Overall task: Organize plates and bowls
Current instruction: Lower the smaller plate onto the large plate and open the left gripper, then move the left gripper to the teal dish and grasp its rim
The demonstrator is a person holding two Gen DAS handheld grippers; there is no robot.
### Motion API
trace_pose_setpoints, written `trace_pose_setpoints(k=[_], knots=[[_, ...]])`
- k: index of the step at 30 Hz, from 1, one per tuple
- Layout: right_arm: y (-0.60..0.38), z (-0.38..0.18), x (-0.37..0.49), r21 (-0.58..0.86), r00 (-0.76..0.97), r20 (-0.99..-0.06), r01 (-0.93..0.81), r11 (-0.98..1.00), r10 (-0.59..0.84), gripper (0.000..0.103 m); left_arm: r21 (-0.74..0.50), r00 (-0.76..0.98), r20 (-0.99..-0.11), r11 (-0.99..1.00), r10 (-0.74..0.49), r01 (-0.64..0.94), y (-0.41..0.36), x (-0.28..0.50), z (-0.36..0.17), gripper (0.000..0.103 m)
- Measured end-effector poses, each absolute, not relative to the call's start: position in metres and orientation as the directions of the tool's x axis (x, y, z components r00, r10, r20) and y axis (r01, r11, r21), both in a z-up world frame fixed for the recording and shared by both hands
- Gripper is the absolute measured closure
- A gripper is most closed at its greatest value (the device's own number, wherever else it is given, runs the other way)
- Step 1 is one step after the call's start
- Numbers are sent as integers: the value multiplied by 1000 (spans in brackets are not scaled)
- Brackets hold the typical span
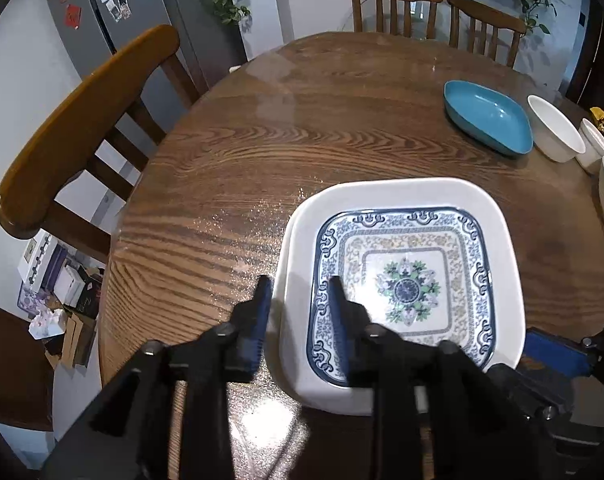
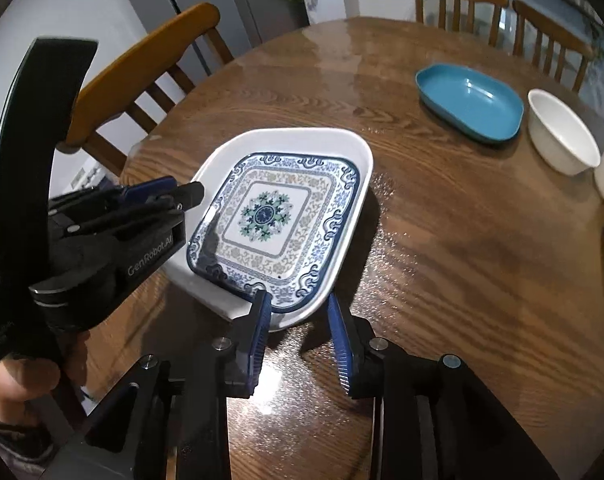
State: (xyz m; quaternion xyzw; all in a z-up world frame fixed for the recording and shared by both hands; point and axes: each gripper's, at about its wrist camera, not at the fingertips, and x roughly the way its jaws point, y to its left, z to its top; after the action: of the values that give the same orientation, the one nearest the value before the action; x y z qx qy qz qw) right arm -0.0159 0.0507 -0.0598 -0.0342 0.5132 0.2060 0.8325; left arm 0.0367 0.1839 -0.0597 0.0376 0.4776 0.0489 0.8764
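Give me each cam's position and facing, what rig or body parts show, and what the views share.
Left wrist: on the left gripper, angled down along its fingers at the patterned plate nested in the white plate; its jaws straddle their left rims; part of the right gripper shows.
Right wrist: on the right gripper, angled down at the stack's near corner; the left gripper and a hand show.
Shared: both plates, blue dish, white bowl, table, chairs.

Three chairs [image 1: 81, 128] stand around one table [image 1: 342, 120]. On it lie three plates: white [image 1: 402, 192], patterned [image 1: 402, 280], blue [image 1: 488, 118]. At the right edge stand three bowls [image 1: 554, 128].
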Motion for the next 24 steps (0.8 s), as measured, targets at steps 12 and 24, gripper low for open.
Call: trace_pose_setpoints(k=[12, 24], knots=[[-2, -35, -19, 260, 441, -800, -354, 898, 405, 56, 86, 625, -775, 995, 94, -43, 157, 23, -20, 25], [-78, -6, -30, 319, 509, -740, -310, 896, 439, 43, 98, 653, -755, 995, 64, 16, 98, 16, -1, 12]])
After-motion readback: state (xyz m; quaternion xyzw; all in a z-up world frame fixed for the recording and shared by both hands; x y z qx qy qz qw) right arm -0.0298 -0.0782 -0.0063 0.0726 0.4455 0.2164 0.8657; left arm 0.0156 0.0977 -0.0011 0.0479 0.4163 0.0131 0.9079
